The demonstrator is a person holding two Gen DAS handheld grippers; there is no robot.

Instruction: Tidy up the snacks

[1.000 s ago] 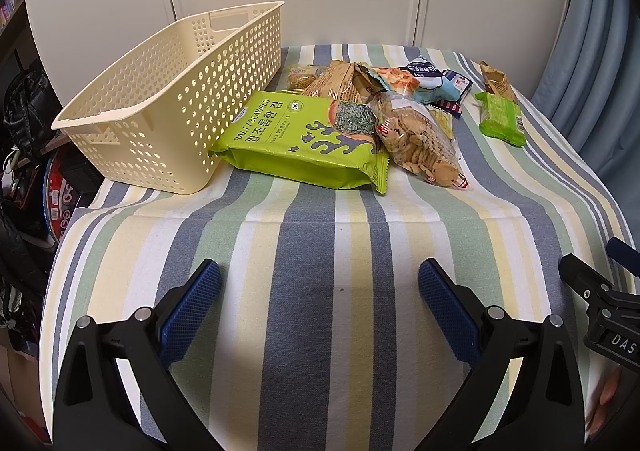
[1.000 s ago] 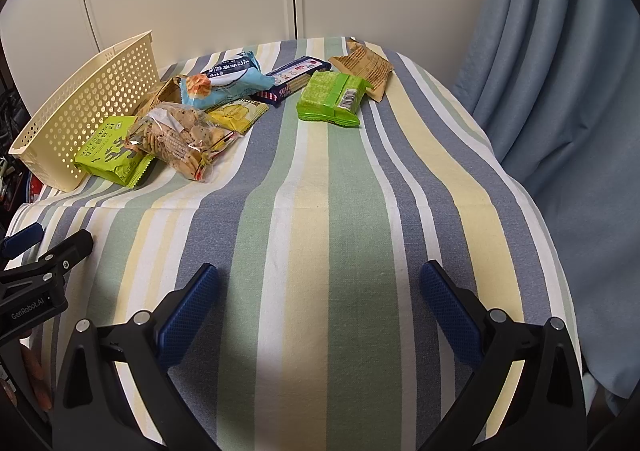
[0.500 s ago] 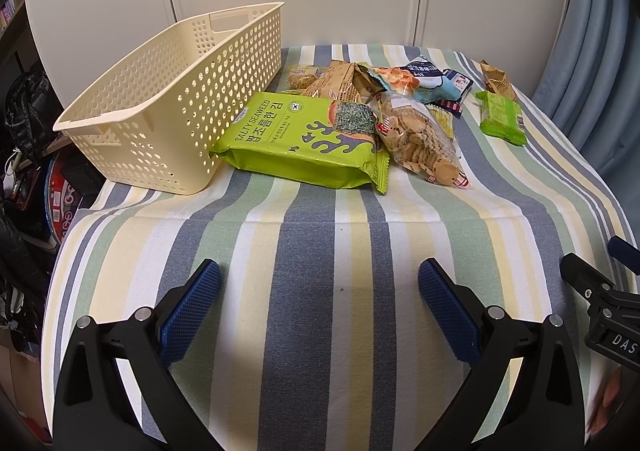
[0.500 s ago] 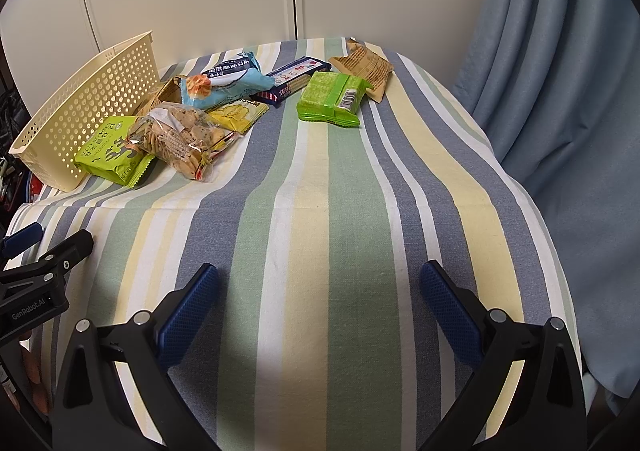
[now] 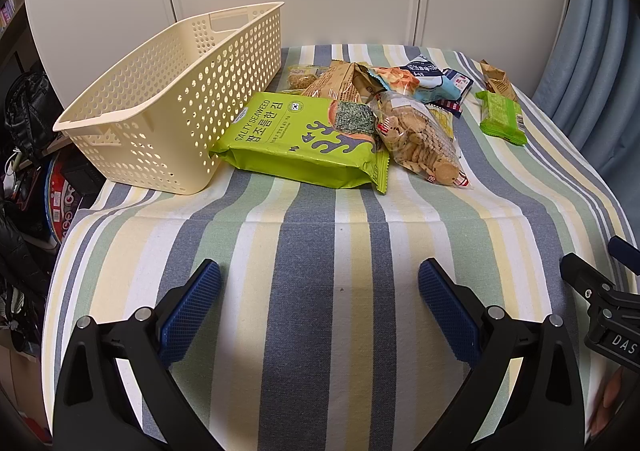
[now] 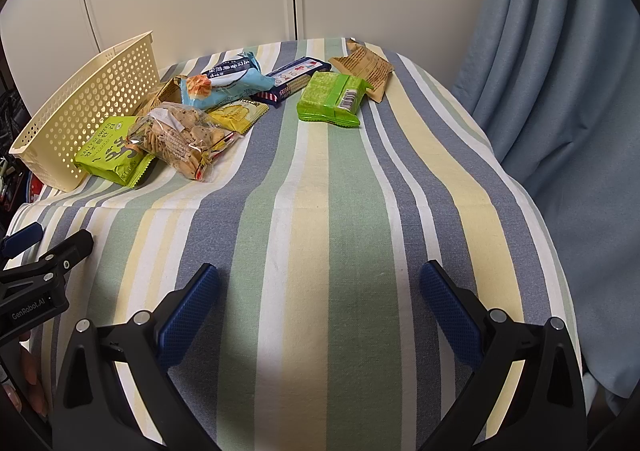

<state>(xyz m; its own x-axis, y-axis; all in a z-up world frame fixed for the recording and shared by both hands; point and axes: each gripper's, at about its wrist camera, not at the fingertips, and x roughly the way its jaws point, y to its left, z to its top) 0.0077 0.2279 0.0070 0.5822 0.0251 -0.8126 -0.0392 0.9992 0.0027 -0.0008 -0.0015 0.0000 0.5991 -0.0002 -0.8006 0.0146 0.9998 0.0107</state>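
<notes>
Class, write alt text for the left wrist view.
An open left gripper hovers above a striped tablecloth. Beyond it a cream basket stands beside a green seaweed pack, a clear biscuit bag and other snacks.

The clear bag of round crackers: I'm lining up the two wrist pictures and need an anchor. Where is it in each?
Left wrist view: the clear bag of round crackers lies right of centre, its end overlapping the green seaweed pack.
Right wrist view: the same bag sits at upper left, again against the seaweed pack.
Shared landmark: the cream basket, left of the snacks in both.
</notes>
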